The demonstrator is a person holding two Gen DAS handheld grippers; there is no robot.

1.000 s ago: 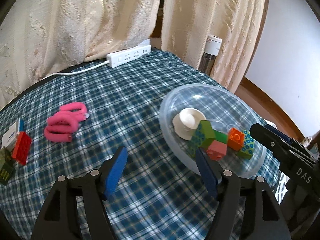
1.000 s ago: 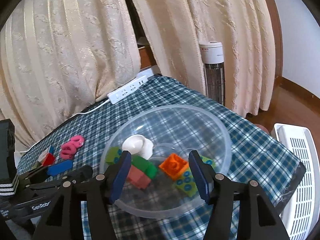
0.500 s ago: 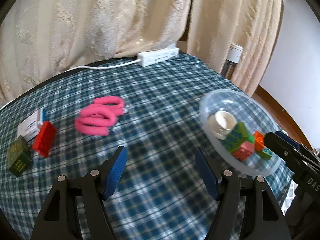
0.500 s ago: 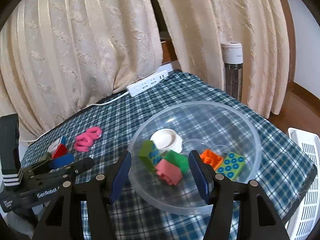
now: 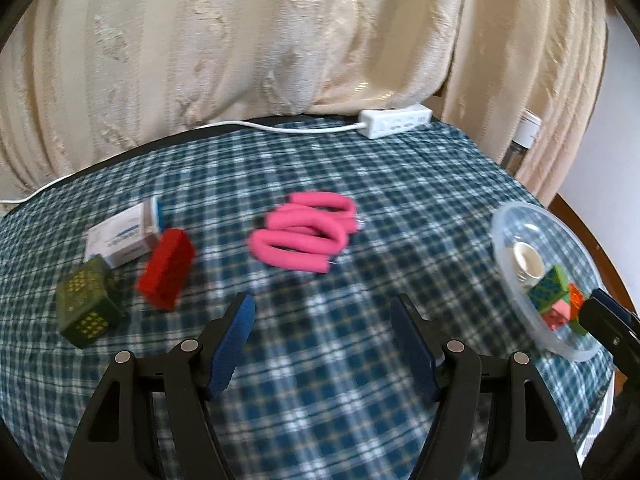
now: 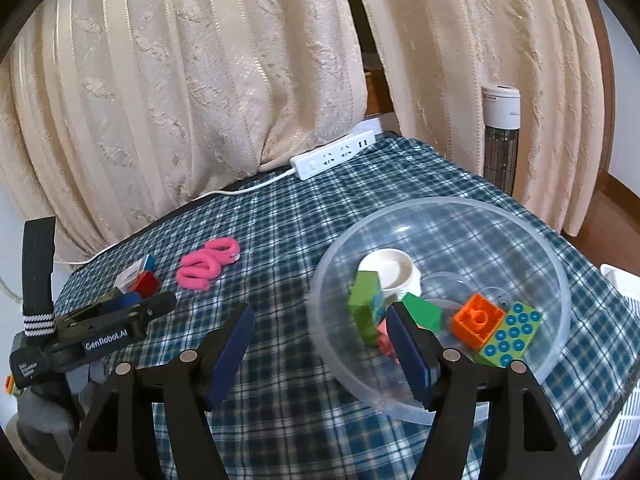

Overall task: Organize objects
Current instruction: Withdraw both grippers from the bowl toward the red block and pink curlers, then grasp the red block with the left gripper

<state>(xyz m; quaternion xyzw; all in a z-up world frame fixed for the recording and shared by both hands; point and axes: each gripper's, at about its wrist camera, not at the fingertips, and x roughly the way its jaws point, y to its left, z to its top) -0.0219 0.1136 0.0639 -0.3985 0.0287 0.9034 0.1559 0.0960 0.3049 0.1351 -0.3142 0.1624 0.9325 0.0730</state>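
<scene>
A clear plastic bowl (image 6: 532, 240) on the plaid table holds a white cup (image 6: 394, 270), green, orange and pink bricks; it also shows in the left wrist view (image 5: 520, 216). On the cloth lie a pink looped foam curler (image 5: 308, 236), a red brick (image 5: 166, 270), a dark green block (image 5: 86, 302) and a small white box (image 5: 120, 238). My left gripper (image 5: 322, 316) is open and empty, above bare cloth in front of the curler. My right gripper (image 6: 320, 324) is open and empty at the bowl's near left rim.
A white power strip (image 5: 396, 120) with its cord lies at the table's far edge below cream curtains. A tower fan (image 6: 502, 136) stands beyond the table on the right. A white slatted crate (image 6: 624, 400) sits at the table's right edge.
My left gripper has swung left, away from the bowl, so the curler and blocks now lie ahead of it. My right gripper has shifted left, with the bowl now on its right.
</scene>
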